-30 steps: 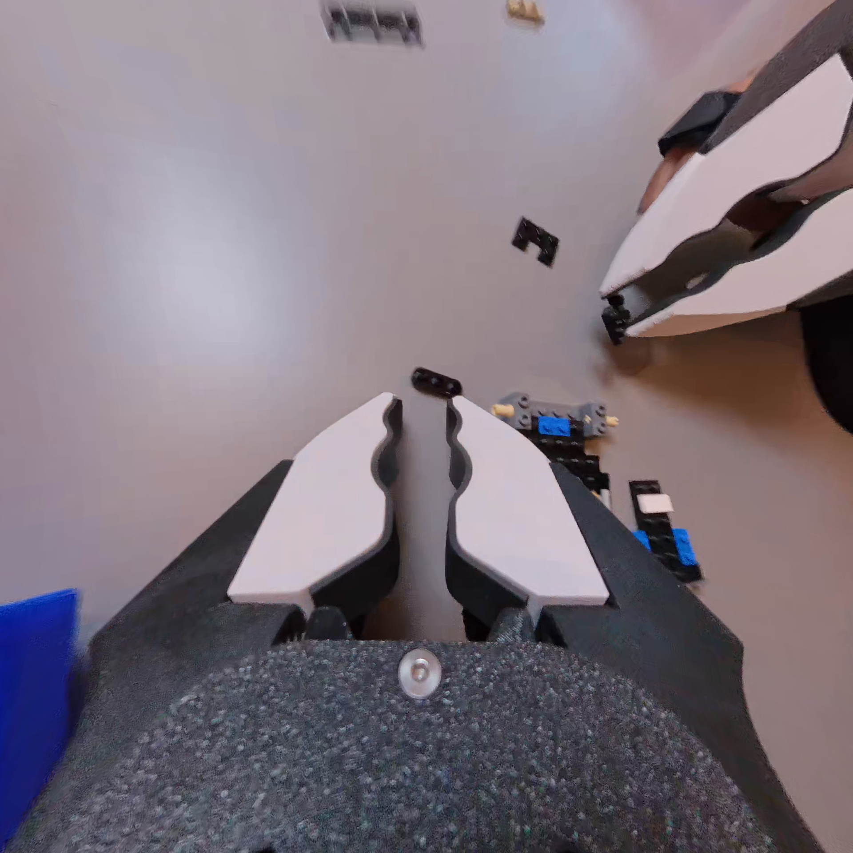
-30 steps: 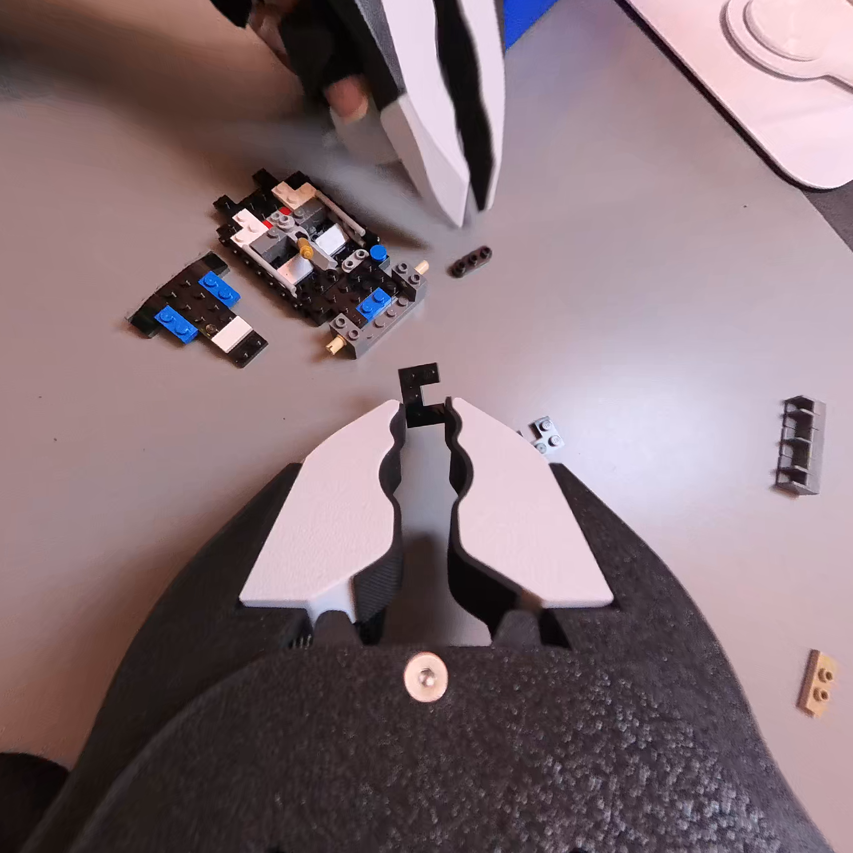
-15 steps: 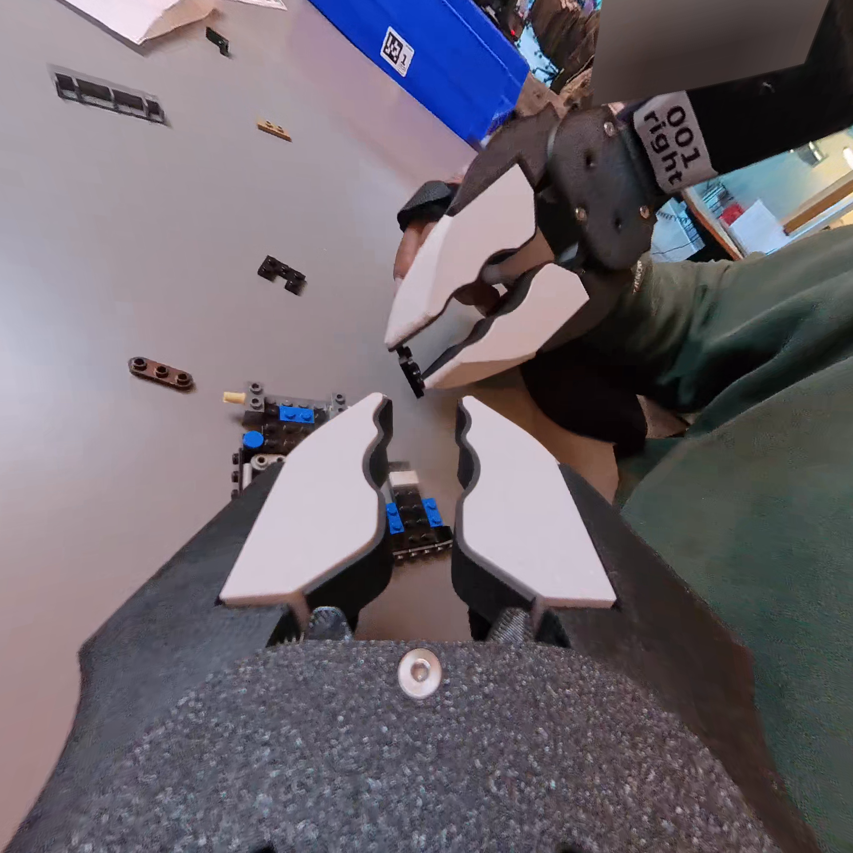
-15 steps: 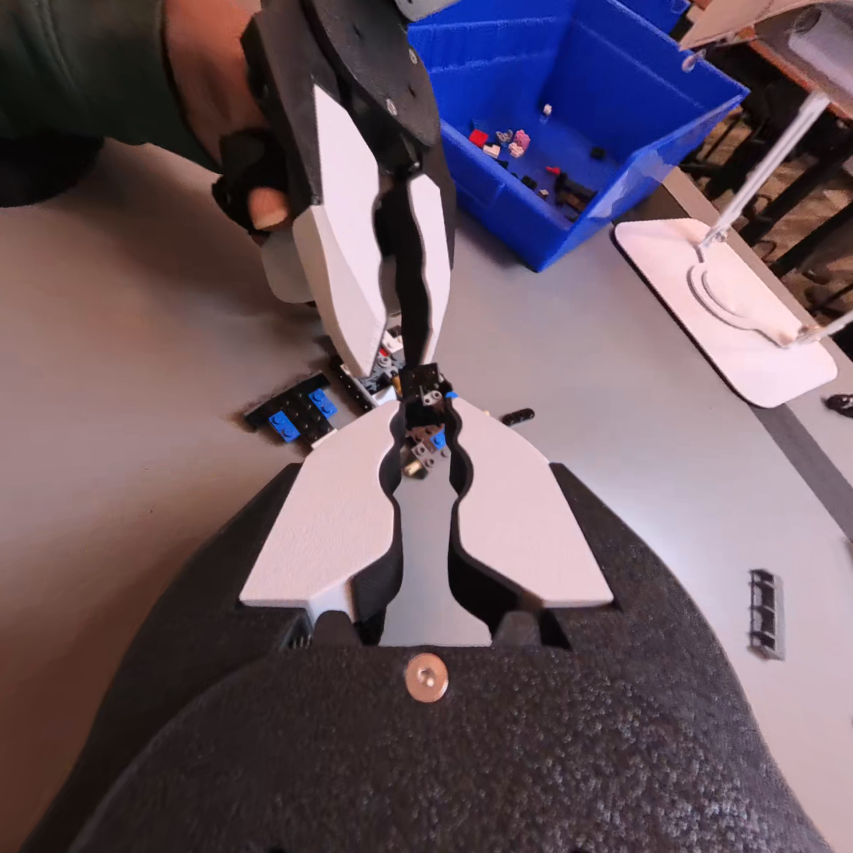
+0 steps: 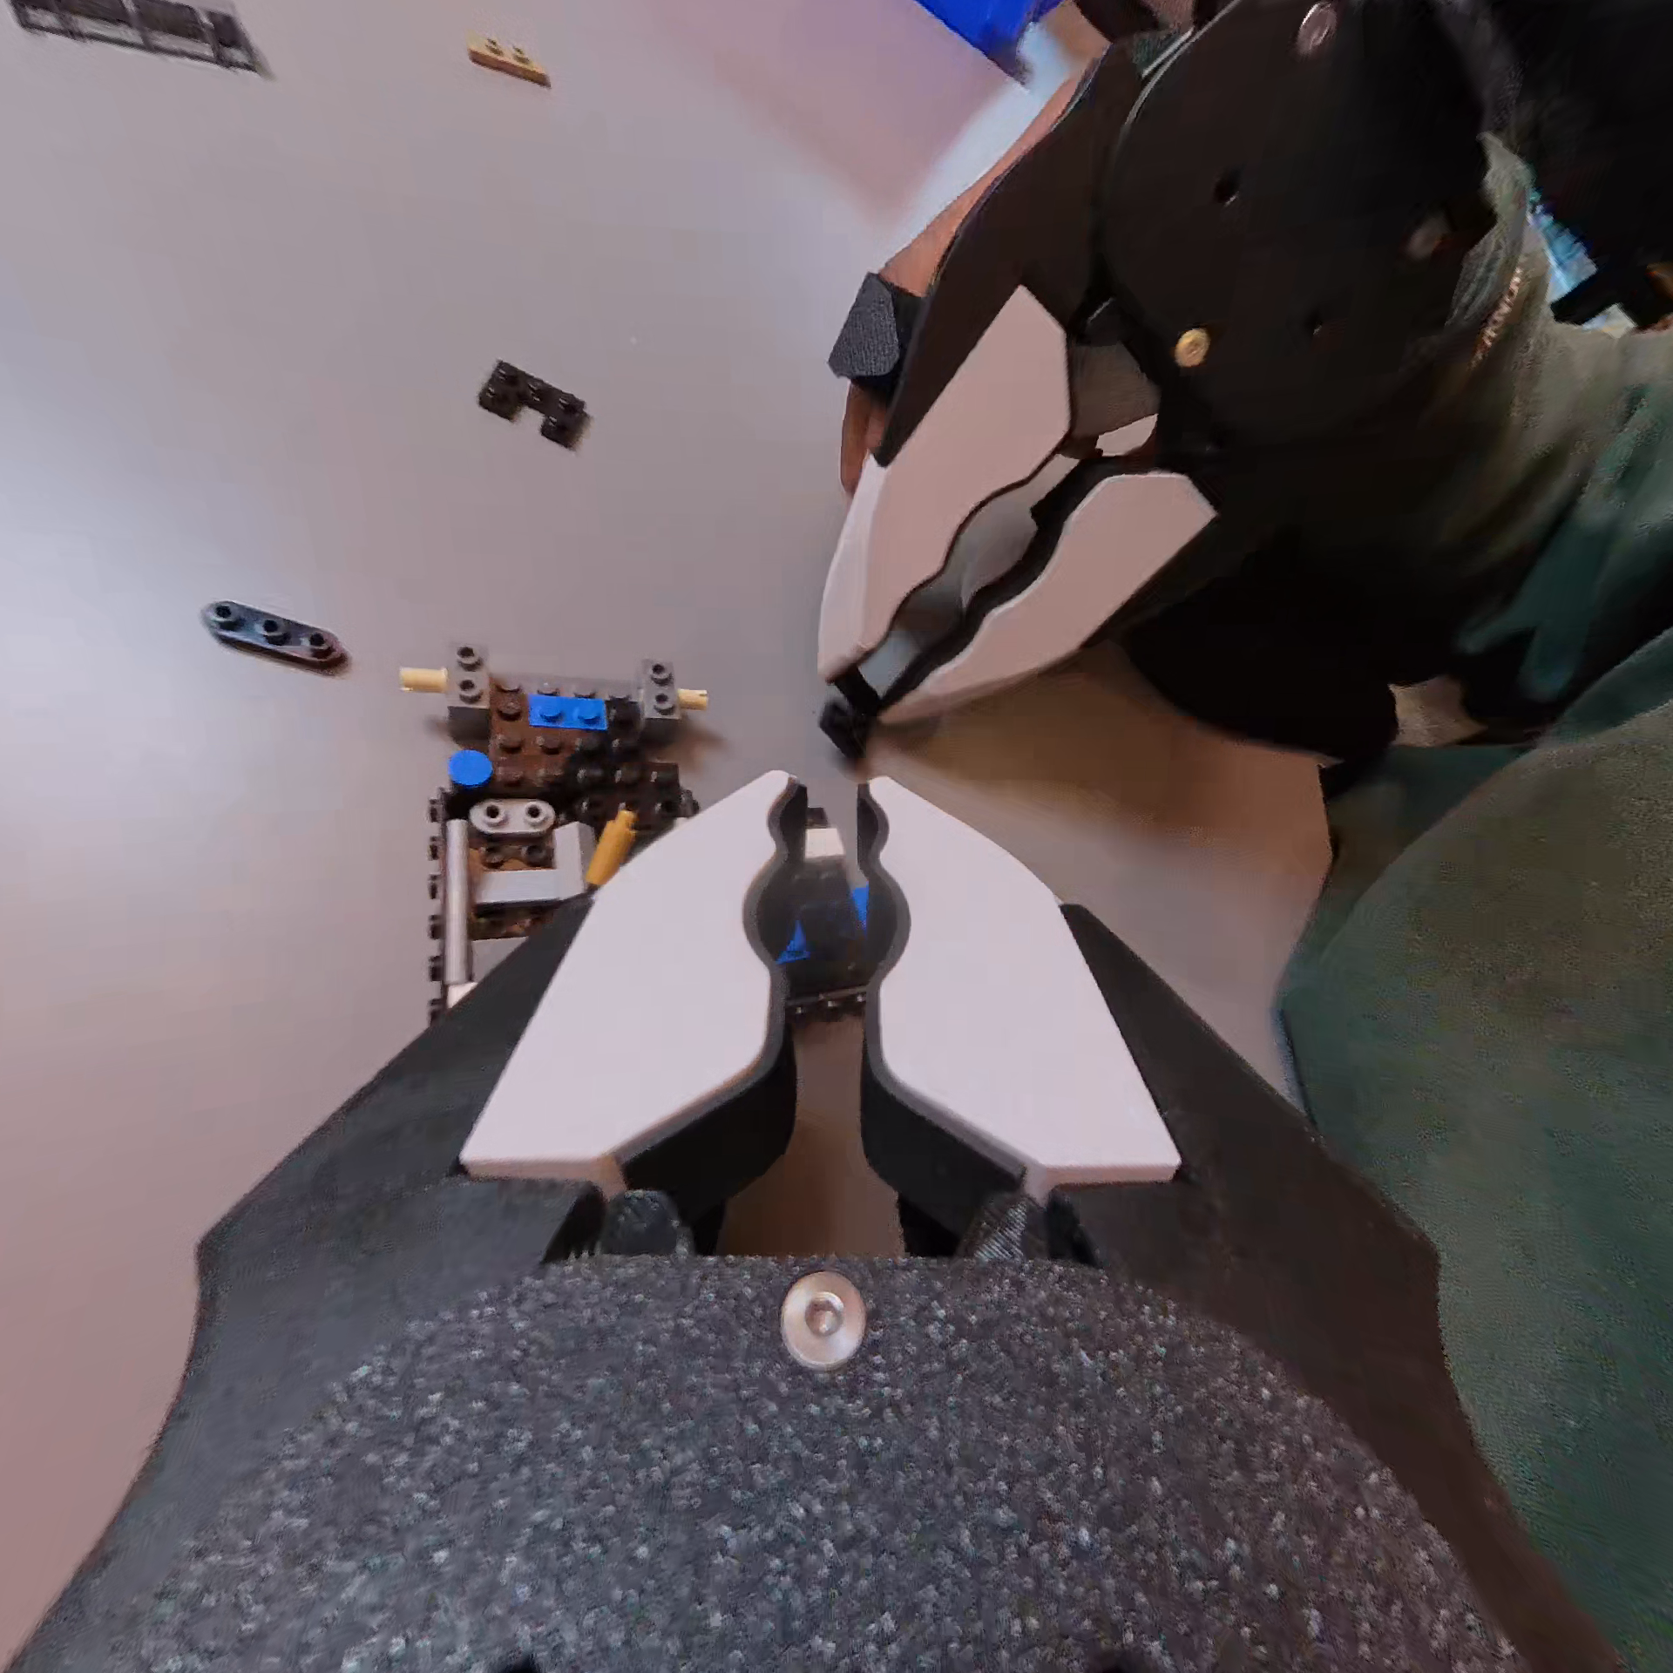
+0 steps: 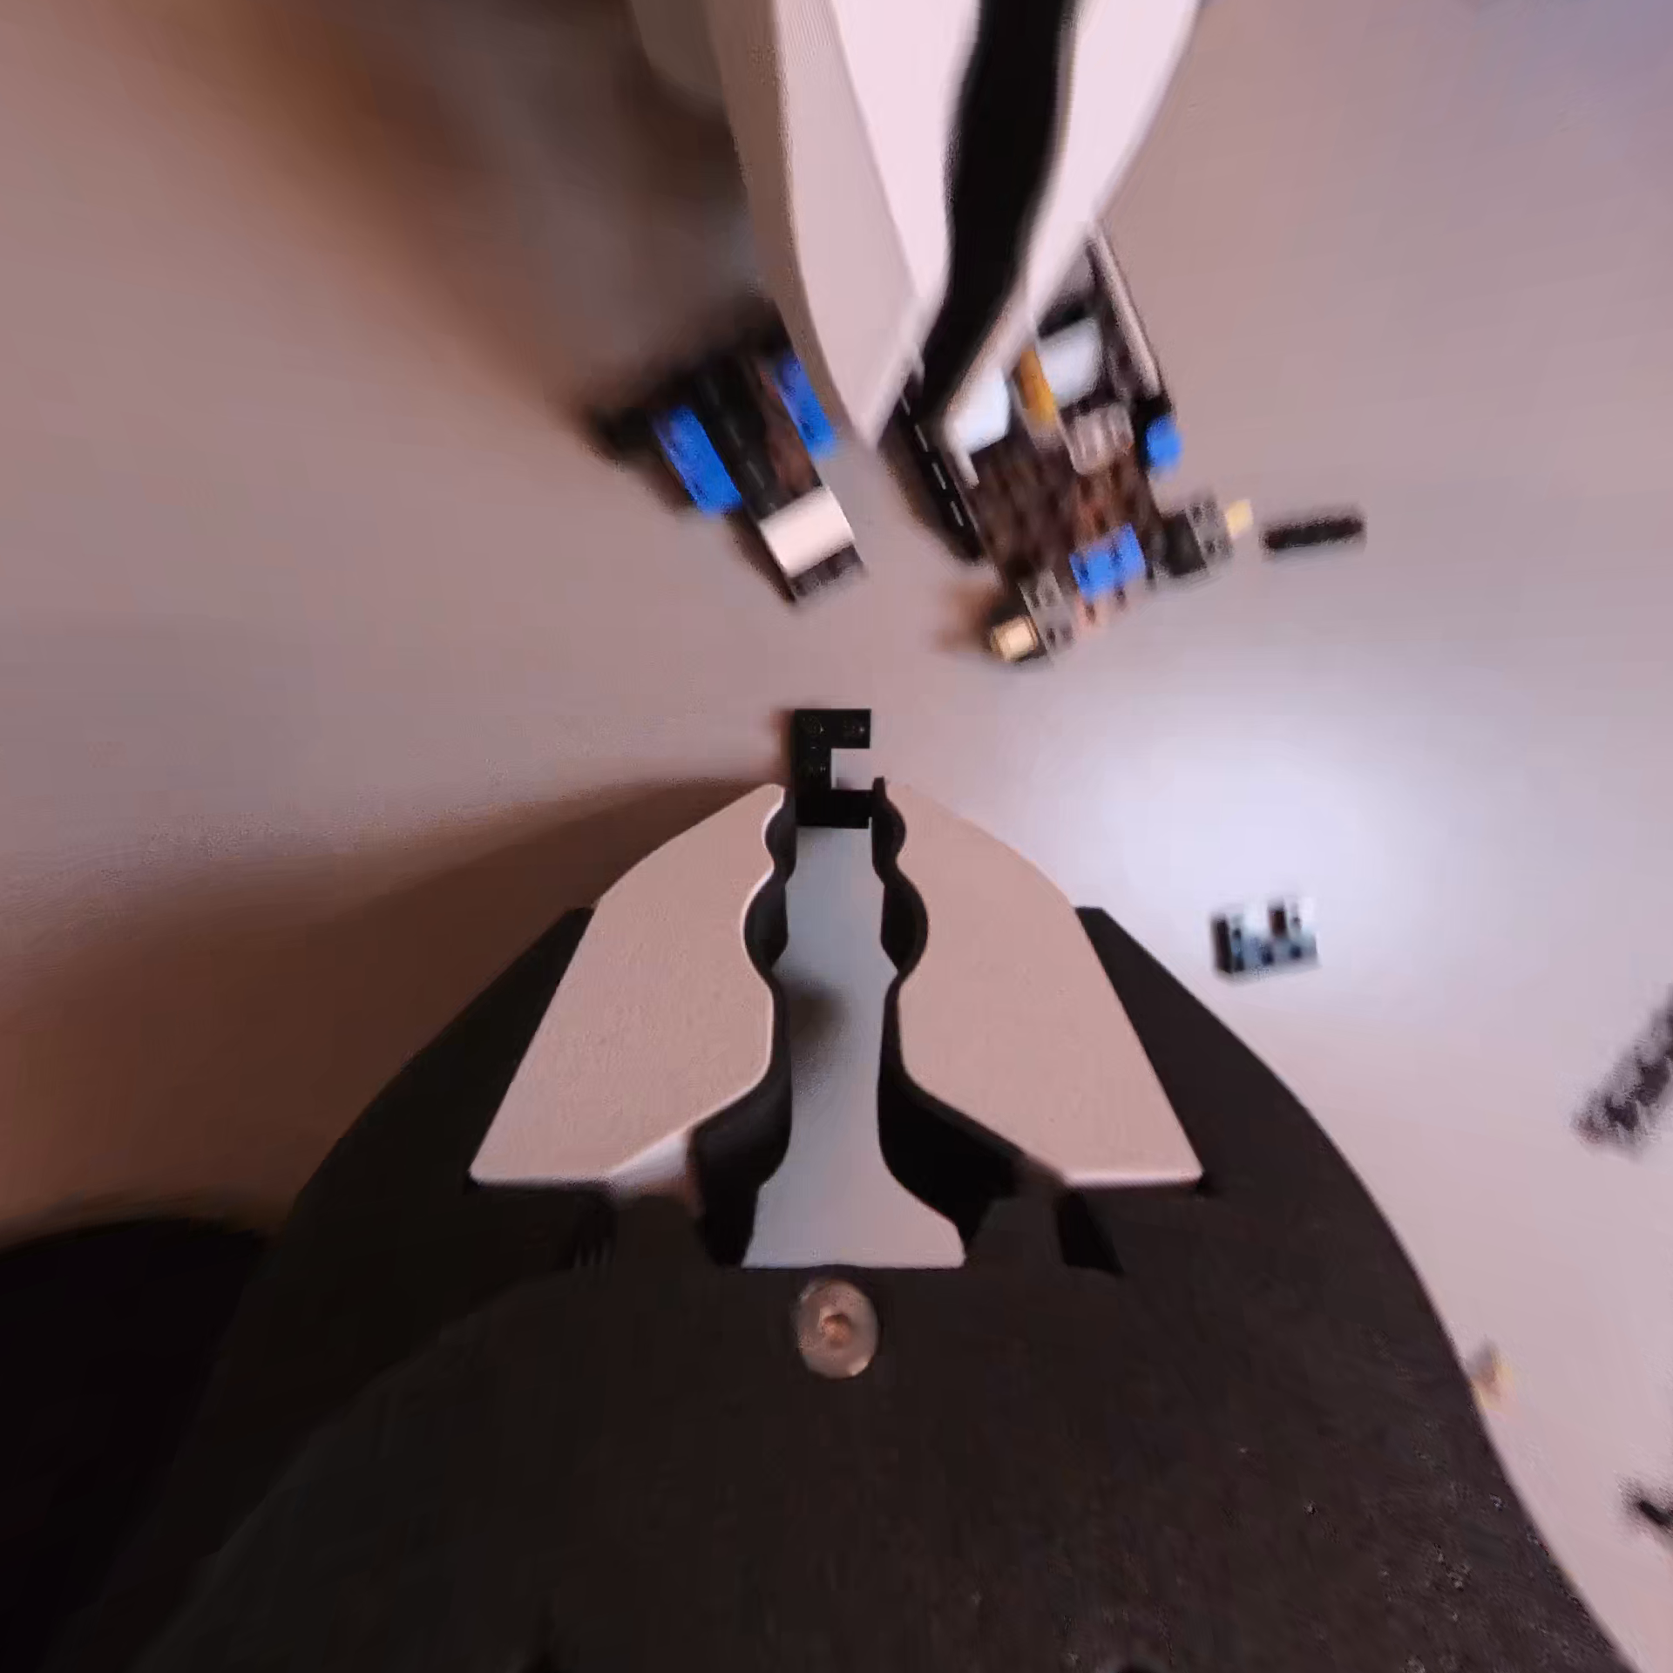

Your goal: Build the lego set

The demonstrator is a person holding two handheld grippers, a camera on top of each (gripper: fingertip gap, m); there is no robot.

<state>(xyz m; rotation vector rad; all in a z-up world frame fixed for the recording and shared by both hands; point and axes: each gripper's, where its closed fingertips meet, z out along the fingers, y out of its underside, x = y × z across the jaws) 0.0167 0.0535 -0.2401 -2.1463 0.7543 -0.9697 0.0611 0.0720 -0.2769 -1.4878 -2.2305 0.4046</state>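
Fingers of the left gripper [image 5: 828,801] stand closer together than half a second ago, with only a narrow slit left at the tips. Through that slit shows the short black strip [image 5: 819,932] carrying blue and white bricks, which lies on the grey table [image 5: 272,362]. Whether the fingers pinch the strip or only hang over it cannot be told; the right wrist view is too blurred to settle it.

Just ahead of those tips, the right gripper [image 6: 831,801] has dropped lower and nearer. It is clamped on a small black C-shaped piece [image 6: 828,765] that sticks out past its fingertips. The piece is off the table and now close to the white end of the strip, where before it was higher and farther back.

To the left of the strip, just beside it, sits the larger brick build [image 5: 552,797] with its tan pegs, in the same spot as before. Farther out lie a black oval plate [image 5: 272,625], a notched black plate [image 5: 534,403] and a tan plate [image 5: 507,62], well apart from one another.
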